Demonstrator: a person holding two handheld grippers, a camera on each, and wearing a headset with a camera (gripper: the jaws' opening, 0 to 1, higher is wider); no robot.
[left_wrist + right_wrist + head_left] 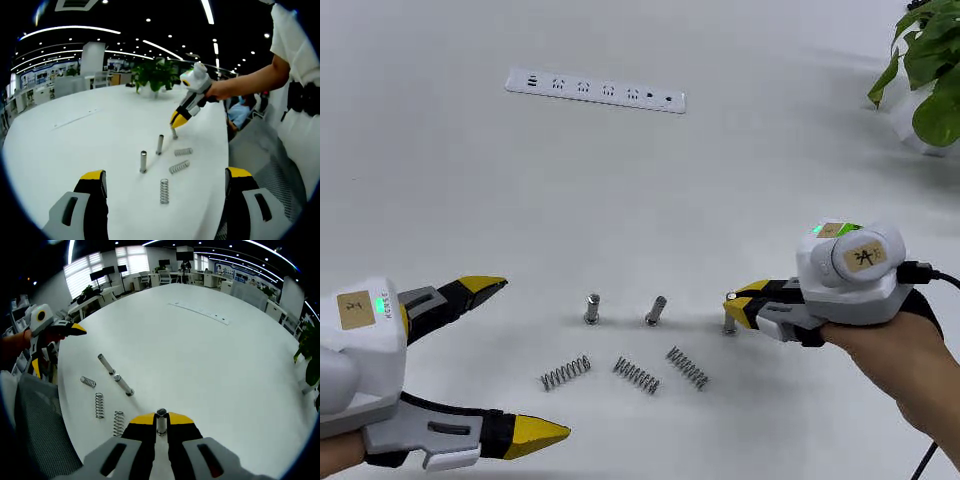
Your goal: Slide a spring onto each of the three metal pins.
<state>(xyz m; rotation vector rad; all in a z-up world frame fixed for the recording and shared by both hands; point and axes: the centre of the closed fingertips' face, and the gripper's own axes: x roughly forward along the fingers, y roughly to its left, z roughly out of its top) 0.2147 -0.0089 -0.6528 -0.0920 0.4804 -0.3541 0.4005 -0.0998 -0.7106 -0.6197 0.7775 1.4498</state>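
Our right gripper (733, 307) pinches one steel pin (161, 423); two more pins (592, 308) stand beside it, three coiled springs (636, 375) lying in front. Our left gripper (534, 358) gapes over the white office table (620, 200).

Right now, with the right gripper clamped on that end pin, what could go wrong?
1. The right gripper is shut around the end pin near its top, so its jaws may block a spring from sliding on.
2. The other two pins stand free close by. A swing of either gripper could topple them.
3. The springs lie loose near the edge of the table. The open left gripper might roll one off.
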